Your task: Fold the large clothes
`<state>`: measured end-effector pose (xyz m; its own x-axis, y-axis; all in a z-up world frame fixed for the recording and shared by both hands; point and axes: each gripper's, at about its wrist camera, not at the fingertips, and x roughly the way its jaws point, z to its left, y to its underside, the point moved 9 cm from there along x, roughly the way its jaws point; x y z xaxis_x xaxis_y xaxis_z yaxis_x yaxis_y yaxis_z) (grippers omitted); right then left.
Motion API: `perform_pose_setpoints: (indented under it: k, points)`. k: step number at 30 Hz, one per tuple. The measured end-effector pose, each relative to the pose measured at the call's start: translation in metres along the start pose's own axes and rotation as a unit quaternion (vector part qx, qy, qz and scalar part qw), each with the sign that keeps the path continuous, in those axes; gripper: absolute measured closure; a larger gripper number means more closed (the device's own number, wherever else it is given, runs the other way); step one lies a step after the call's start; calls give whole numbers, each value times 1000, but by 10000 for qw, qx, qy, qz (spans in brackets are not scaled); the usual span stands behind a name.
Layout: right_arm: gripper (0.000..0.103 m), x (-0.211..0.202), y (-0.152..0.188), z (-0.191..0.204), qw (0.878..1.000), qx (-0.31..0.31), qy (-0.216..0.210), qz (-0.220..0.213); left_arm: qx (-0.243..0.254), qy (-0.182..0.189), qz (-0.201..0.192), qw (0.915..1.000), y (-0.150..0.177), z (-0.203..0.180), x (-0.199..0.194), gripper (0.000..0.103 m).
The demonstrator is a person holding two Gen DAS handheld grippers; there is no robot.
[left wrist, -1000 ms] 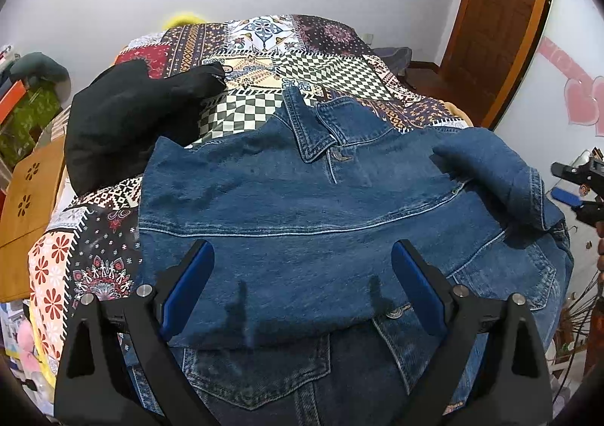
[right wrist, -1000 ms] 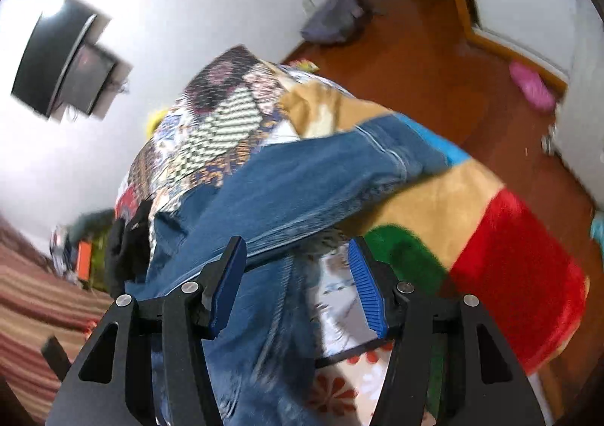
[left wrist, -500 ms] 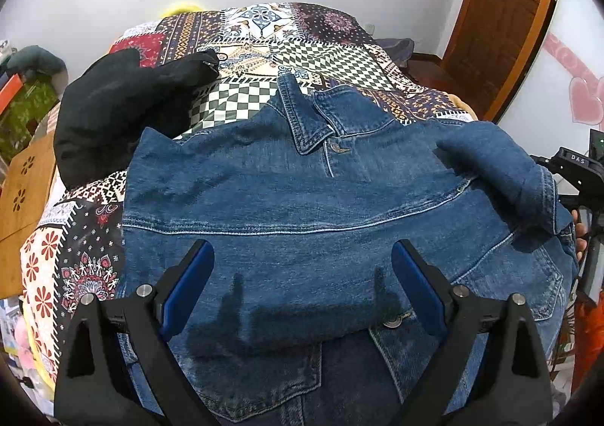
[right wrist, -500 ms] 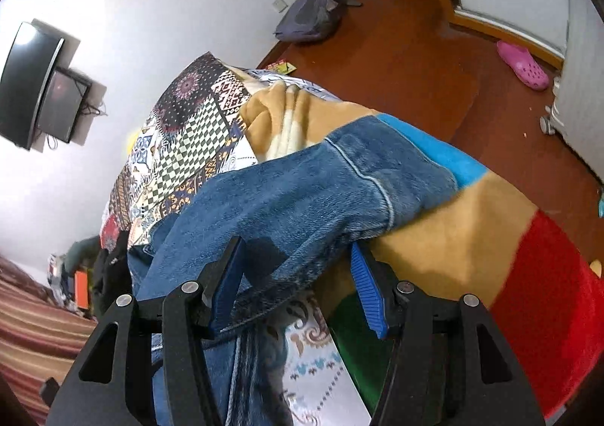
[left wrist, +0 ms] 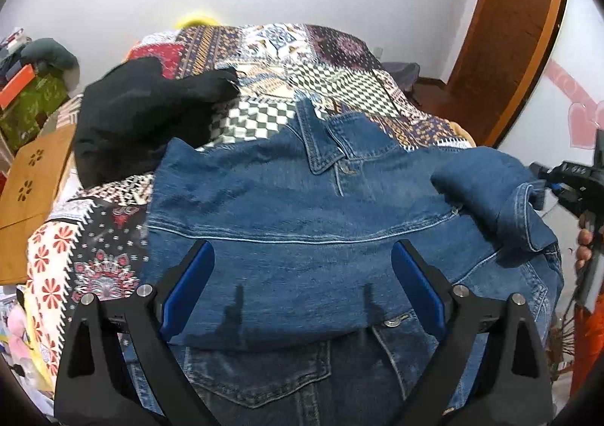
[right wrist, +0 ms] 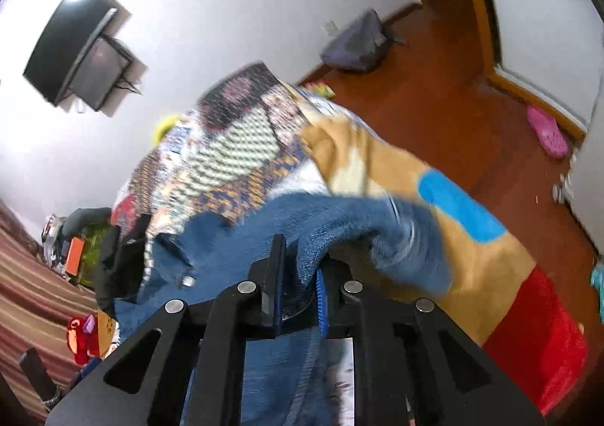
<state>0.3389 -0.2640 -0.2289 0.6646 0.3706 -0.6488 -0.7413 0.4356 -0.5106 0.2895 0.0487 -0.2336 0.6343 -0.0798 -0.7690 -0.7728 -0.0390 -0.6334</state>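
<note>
— Two grippers are in play, but only one is doing anything. The right gripper (right wrist: pixel 300 282) has its fingers (right wrist: pixel 275 275) closing on the cuff end of the right sleeve (right wrist: pixel 362 233); denim is bunched between them. In the left wrist view it shows at three o'clock, at the edge of the bed.

— And the left gripper (left wrist: pixel 302 275)?

— Fingers spread wide, nothing between them. It hangs above the denim jacket (left wrist: pixel 287 222), toward six o'clock of the garment.

— Where does the jacket lie?

— Spread on the patterned bedspread (left wrist: pixel 324 86), collar (left wrist: pixel 332 146) toward twelve o'clock, one side apparently already laid over the body. A black garment (left wrist: pixel 143 116) sits at ten o'clock, just touching the jacket's shoulder corner.

— So which step is this?

— I judge it the sleeve fold: the right sleeve is taken near its cuff and is to be carried across the body.

— What does the next move call for?

— Lifting the cuff clear of the bed edge, then sweeping it toward nine o'clock so the sleeve lands flat across the chest. The denim is heavy and thick, so the grip must keep hold, and the left gripper could pin the body so it does not drag.
</note>
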Motion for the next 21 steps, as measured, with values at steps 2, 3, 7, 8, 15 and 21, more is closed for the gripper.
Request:
perform_pose_setpoints:
  k: [2,3,7,8,15,21]
  points:
    - [92,-12,-4,20,9995,-282,-39,-149,-59,-25,-106,9999,-2,6,-8,8]
    - [92,-19,-6,35,9986,-462,-94,-220,-108,-20,-171,9998,-3,9,-12,8]
    - [92,-39,-4,92,9913,-1206,-309,-419,-259,20,-446,9987,-5,21,-33,8]
    - [92,-41,-3,102,9896,-1325,-348,-442,-269,1,-500,9984,-6,24,-36,8]
    - [92,-33,30,192,9726,-2129,-902,-233,-254,-241,-875,9956,-1,49,-66,8]
    - [92,3,92,239,9583,-2487,-1306,529,-595,-234,-1036,9926,9,79,-86,8]
